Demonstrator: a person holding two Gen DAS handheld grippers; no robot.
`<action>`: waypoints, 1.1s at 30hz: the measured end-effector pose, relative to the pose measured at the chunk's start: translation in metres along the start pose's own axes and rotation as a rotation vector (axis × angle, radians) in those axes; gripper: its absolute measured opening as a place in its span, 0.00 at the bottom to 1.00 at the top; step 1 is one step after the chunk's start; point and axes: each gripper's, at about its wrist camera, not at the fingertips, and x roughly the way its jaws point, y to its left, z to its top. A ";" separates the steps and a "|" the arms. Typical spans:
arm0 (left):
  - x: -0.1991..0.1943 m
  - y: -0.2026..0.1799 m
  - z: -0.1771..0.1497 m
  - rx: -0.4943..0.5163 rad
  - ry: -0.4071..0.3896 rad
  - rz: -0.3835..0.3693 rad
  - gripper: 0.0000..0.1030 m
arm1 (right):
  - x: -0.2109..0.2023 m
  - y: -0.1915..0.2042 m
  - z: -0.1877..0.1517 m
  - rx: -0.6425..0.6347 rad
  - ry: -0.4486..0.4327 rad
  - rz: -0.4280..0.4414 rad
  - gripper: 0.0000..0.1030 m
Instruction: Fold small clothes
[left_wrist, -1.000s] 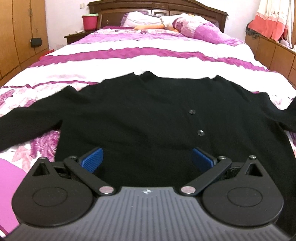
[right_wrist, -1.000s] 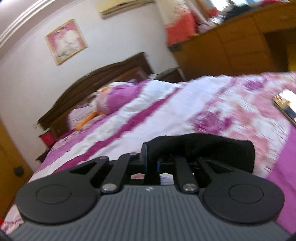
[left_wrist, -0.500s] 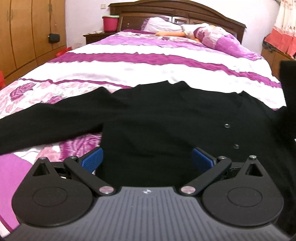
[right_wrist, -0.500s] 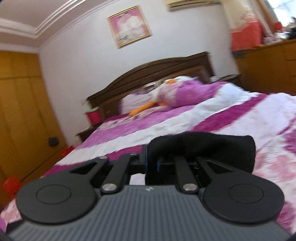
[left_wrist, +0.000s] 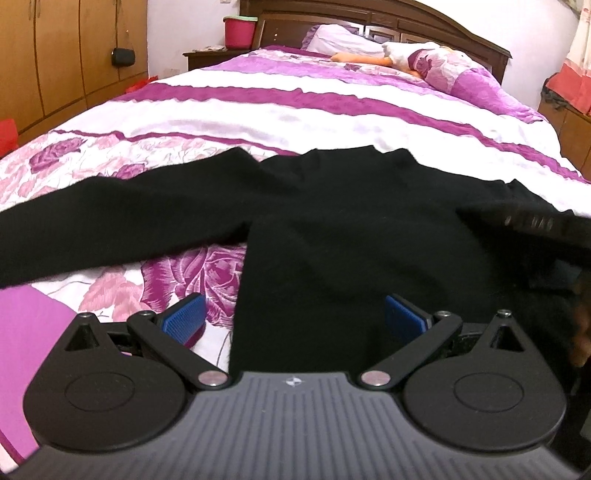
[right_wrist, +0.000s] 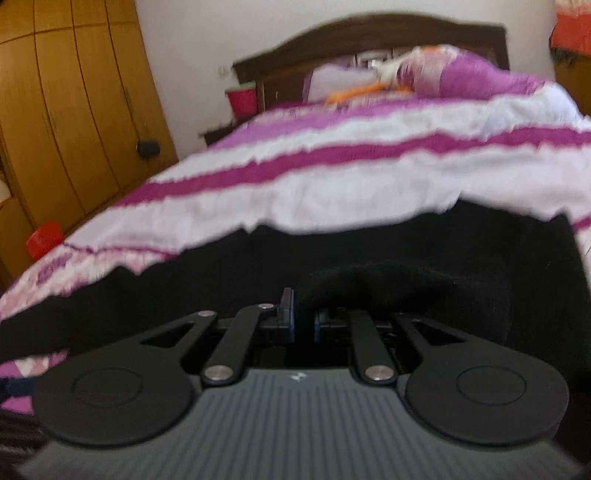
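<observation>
The black cardigan lies spread on the bed; my left gripper hangs wide open over its hem, while my right gripper, jaws just starting to open, pinches a sleeve.

- A bedspread in white with purple stripes and rose prints is covering the bed
- A dark wooden headboard is standing at the far end
- A pale pillow is lying against it, with a stuffed toy resting just beside
- A pink bucket with a green rim is sitting on a nightstand
- A wooden wardrobe is lining the left wall, a small black bag hanging on it
</observation>
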 end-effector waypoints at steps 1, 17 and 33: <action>0.001 0.001 0.000 -0.002 0.001 0.001 1.00 | 0.003 -0.001 -0.004 0.007 0.025 0.008 0.14; -0.021 -0.028 0.011 0.049 -0.038 -0.041 1.00 | -0.073 -0.011 -0.024 0.026 0.131 0.107 0.53; -0.023 -0.170 0.027 0.284 -0.088 -0.200 1.00 | -0.116 -0.110 -0.018 0.175 0.012 -0.145 0.54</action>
